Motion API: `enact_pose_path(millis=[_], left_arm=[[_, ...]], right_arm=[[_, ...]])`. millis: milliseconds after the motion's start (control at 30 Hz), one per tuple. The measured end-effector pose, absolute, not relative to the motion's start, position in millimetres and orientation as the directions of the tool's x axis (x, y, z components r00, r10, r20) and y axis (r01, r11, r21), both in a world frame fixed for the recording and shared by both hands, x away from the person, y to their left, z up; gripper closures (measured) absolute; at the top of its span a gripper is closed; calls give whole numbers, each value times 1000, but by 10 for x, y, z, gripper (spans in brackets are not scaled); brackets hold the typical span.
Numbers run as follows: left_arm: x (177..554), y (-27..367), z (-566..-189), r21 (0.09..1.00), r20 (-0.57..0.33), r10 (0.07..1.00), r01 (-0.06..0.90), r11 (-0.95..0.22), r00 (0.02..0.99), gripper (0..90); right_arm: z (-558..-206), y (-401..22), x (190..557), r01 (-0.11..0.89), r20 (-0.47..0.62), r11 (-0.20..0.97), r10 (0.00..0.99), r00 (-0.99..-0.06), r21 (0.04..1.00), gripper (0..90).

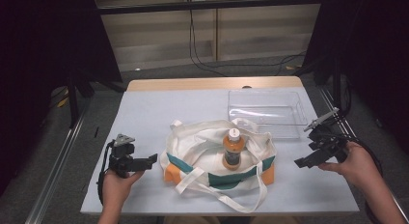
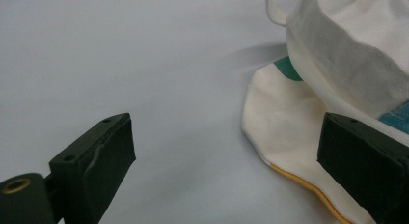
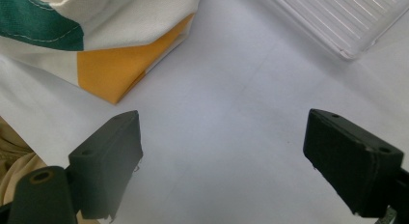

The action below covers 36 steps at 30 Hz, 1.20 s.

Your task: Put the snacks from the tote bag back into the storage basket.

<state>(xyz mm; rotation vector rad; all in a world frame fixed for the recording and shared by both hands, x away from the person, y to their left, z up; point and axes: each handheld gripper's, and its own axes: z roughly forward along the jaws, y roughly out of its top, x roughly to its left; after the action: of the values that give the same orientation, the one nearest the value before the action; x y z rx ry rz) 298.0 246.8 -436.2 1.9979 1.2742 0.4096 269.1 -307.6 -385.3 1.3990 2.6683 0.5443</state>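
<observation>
A cream tote bag (image 1: 207,151) with green and orange panels lies open in the middle of the table. A bottle of orange drink (image 1: 232,149) with a white cap stands inside it. My left gripper (image 1: 153,160) is just left of the bag, open, with nothing between its jaws. In the left gripper view that gripper (image 2: 226,161) points at the bag's edge (image 2: 284,122). My right gripper (image 1: 301,162) hovers to the right of the bag, open and empty. The right gripper view has that gripper (image 3: 224,159) over bare table, with the bag's orange corner (image 3: 115,69) ahead.
A clear plastic tray (image 1: 268,109) sits at the back right of the table; its corner (image 3: 347,21) appears in the right gripper view. The bag's long straps (image 1: 226,192) trail toward the front edge. The table (image 1: 144,113) has a light grey top.
</observation>
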Motion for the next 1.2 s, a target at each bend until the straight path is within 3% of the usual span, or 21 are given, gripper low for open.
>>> enact_pose_path(millis=[667,1200], left_arm=[[2979,2493,-4354,719,-120,884,653,-236,452,59],[2983,2496,-4362,718,-136,881,658,-227,453,59]], right_arm=[[-3834,-2904,2701,754,76,568,780,-621,330,130],[-3592,-2648,2783,706,52,629,734,-678,325,133]])
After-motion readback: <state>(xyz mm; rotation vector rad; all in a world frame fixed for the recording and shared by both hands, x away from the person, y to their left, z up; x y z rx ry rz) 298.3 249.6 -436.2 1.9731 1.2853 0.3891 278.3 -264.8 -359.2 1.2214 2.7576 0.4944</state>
